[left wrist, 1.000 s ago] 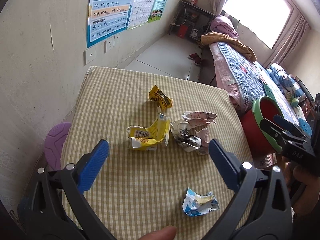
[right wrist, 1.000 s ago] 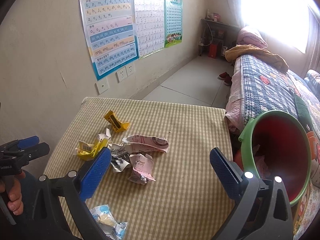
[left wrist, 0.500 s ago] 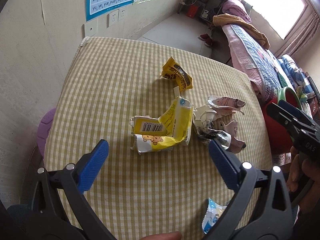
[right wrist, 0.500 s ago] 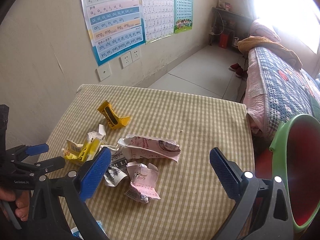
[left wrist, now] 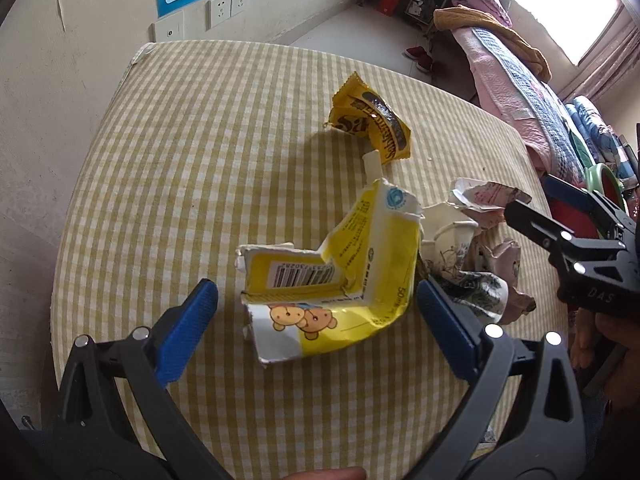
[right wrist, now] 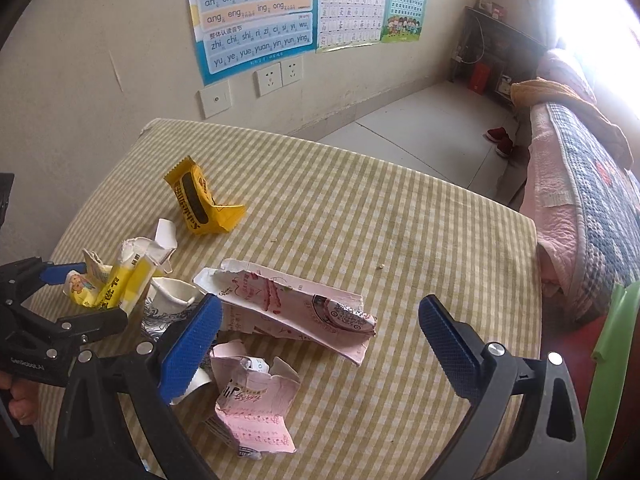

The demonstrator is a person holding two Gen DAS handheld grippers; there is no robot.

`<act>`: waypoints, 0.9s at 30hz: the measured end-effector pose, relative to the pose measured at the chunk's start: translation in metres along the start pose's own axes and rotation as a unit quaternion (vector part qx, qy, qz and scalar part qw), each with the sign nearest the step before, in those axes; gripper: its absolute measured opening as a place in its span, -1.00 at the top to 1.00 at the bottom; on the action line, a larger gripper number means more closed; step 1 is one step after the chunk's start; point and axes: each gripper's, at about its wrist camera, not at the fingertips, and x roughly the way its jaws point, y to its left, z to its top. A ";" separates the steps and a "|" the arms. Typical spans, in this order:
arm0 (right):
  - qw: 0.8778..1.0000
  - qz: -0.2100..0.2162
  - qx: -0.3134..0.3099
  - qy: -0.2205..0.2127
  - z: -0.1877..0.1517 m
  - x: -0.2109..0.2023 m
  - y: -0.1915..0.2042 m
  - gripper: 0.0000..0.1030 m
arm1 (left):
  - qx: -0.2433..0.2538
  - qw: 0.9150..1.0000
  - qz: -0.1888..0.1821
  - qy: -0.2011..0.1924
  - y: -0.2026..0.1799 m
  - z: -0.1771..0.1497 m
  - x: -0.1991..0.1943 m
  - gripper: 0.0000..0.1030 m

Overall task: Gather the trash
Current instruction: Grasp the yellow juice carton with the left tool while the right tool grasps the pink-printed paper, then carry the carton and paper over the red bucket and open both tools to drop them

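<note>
A torn yellow bear-print carton [left wrist: 328, 280] lies on the checked table [left wrist: 192, 152], between the open jaws of my left gripper [left wrist: 316, 320], which straddles it. It also shows in the right wrist view [right wrist: 108, 284]. A yellow snack wrapper [left wrist: 372, 120] lies farther back. Torn pink cartons [right wrist: 296, 308] and a crumpled pink piece [right wrist: 252, 408] lie in front of my open, empty right gripper [right wrist: 320, 344]. A crushed white paper cup [left wrist: 460, 264] lies between the piles.
A green-rimmed red bin [right wrist: 612, 364] stands off the table's right edge. A bed [right wrist: 584, 184] runs along the right. The wall with posters and sockets [right wrist: 272, 76] borders the table's left and far side.
Both grippers have moved forward and down toward the table. The left now straddles the yellow carton; the right has closed in on the pink cartons and swung away from the bin.
</note>
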 end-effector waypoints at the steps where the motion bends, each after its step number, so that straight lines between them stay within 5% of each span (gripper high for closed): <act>1: 1.000 -0.002 -0.015 0.003 0.000 0.004 0.002 -0.75 | -0.002 1.000 -0.002 -0.001 0.002 0.000 0.001 -0.89; 6: 0.999 0.006 -0.051 0.016 -0.001 0.019 0.008 -0.46 | -0.003 1.000 -0.003 -0.012 0.001 0.004 0.003 -0.82; 12: 0.997 0.021 -0.069 0.028 0.000 0.028 0.014 0.35 | -0.001 1.000 -0.002 -0.019 0.002 0.008 0.001 -0.43; 27: 0.999 0.041 -0.022 -0.018 0.000 -0.026 0.002 0.48 | 0.006 0.999 0.000 -0.053 -0.001 0.006 -0.034 -0.32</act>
